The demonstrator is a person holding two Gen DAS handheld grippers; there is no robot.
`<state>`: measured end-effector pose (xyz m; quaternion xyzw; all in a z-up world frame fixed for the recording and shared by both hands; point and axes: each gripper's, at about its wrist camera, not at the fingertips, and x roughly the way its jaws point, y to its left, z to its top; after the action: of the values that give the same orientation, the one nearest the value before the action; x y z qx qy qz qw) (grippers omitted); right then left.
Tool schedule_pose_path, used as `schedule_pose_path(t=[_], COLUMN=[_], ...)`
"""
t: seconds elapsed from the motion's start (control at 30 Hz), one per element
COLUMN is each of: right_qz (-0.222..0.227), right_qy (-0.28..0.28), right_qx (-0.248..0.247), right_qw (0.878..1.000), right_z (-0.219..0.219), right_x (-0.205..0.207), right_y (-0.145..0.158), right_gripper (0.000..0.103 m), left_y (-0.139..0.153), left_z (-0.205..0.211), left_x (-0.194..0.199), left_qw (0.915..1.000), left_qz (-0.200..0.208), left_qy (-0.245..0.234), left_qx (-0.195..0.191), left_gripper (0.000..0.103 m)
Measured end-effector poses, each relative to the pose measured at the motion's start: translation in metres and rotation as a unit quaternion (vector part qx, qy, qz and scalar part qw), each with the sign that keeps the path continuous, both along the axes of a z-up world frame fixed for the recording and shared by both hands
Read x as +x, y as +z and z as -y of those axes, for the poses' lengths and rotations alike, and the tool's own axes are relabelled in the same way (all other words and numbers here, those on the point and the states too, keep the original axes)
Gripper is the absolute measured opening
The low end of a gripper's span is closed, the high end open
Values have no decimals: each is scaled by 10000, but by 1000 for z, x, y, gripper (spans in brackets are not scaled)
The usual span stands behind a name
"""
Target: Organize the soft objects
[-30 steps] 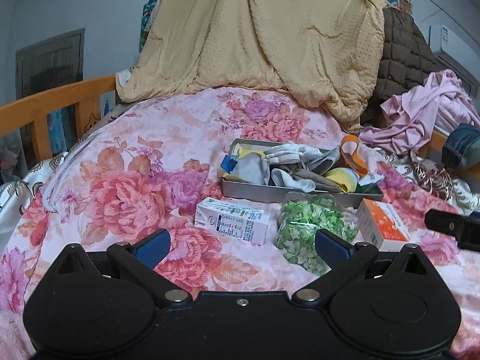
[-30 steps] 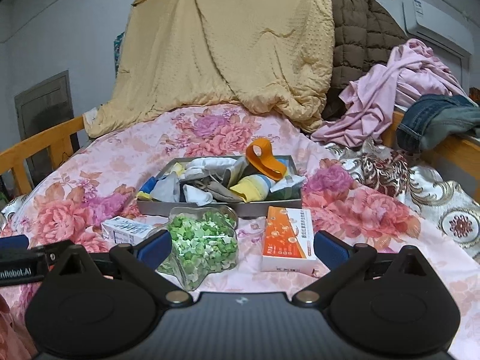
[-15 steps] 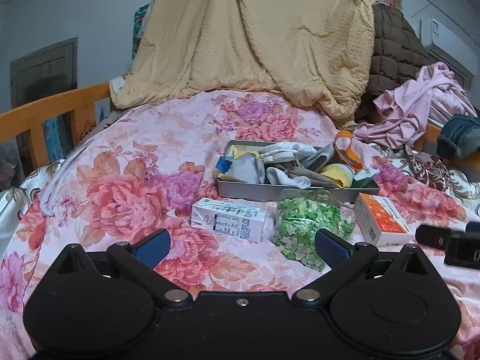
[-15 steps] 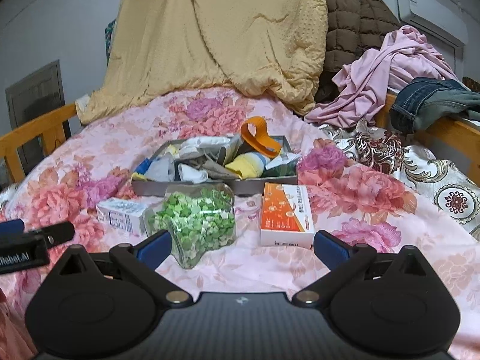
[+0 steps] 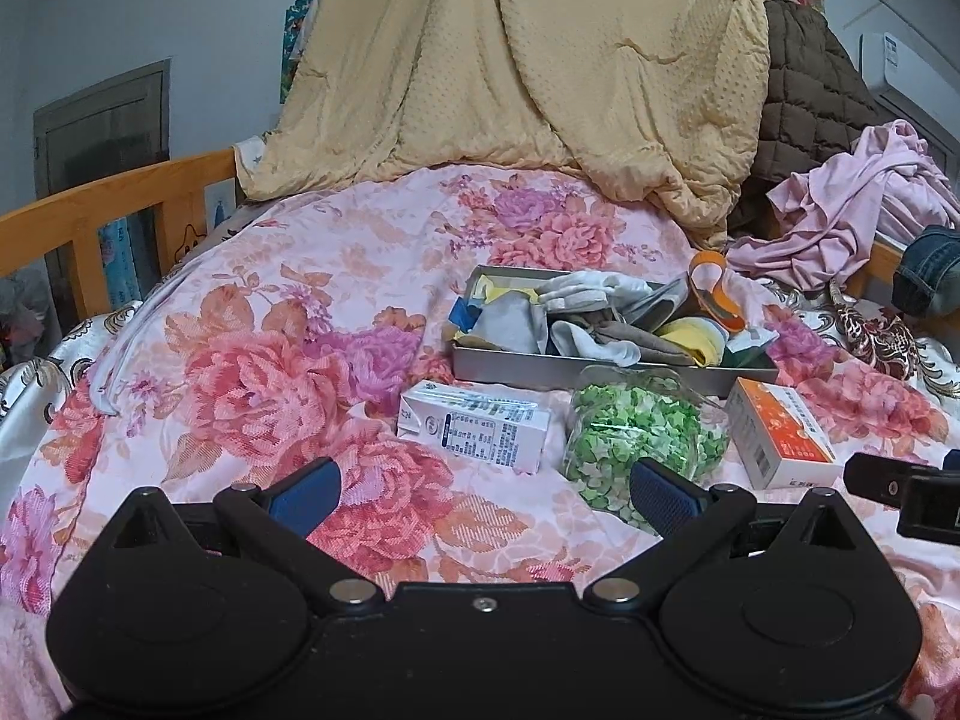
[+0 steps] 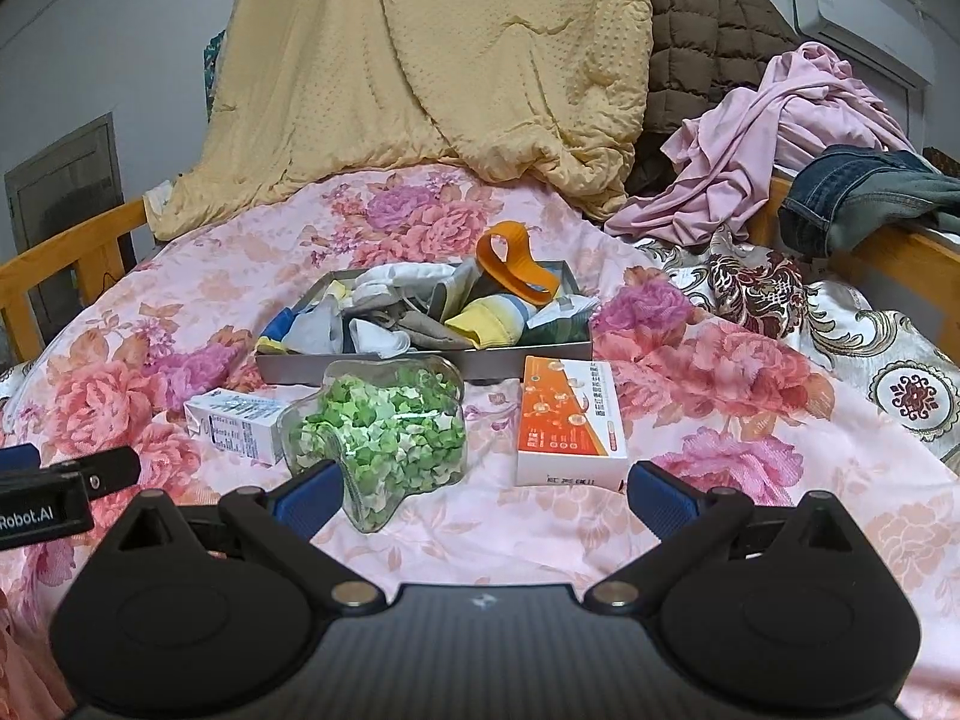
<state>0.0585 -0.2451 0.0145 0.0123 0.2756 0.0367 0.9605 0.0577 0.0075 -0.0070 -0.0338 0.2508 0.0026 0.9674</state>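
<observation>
Both wrist views, grippers over a flowered bedspread (image 5: 300, 324). Your left gripper (image 5: 483, 495) and right gripper (image 6: 483, 495) both have their fingers spread wide with nothing between them, hovering short of the objects. The soft things, socks and cloths (image 6: 408, 315), lie heaped in a grey metal tray (image 6: 420, 363) in the middle of the bed, an orange loop (image 6: 513, 267) standing up at its far right. In front of the tray, on the bedspread, sit a white carton (image 5: 474, 426), a clear jar of green paper stars (image 6: 384, 438) and an orange-and-white box (image 6: 570, 426). As far as can be judged, nothing is yet sorted: the pile is jumbled, and you have no item in hand. All of the sorting remains to be done, starting with a reach to the tray.
</observation>
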Motion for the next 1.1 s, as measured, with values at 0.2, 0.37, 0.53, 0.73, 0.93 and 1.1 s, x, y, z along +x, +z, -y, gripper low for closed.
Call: schedule_pose_path(t=[0.2, 0.37, 0.53, 0.73, 0.93, 1.1], right_qz=[-95, -208, -247, -351, -437, -436], right_qy=[-9, 20, 1, -7, -15, -12], right_qx=[-6, -60, -81, -86, -124, -132], right_qw=[10000, 9998, 9997, 9993, 9990, 9990], right_z=[-1, -4, -5, -6, -7, -7], right_x=[5, 8, 9, 12, 14, 15], right_y=[-4, -7, -9, -11, -15, -15], right_gripper=[103, 103, 103, 103, 103, 103], left_y=[-3, -7, -9, -10, -12, -13], left_z=[2, 1, -1, -1, 0, 1], left_x=[3, 9, 12, 12, 14, 14], left_qw=[9999, 9996, 9993, 9993, 9991, 9990], left_qz=[-112, -275, -371, -385, -432, -447], left_qy=[-30, -26, 40, 29, 20, 11], left_qx=[34, 33, -23, -3, 27, 41], left_gripper=[102, 102, 102, 102, 102, 102])
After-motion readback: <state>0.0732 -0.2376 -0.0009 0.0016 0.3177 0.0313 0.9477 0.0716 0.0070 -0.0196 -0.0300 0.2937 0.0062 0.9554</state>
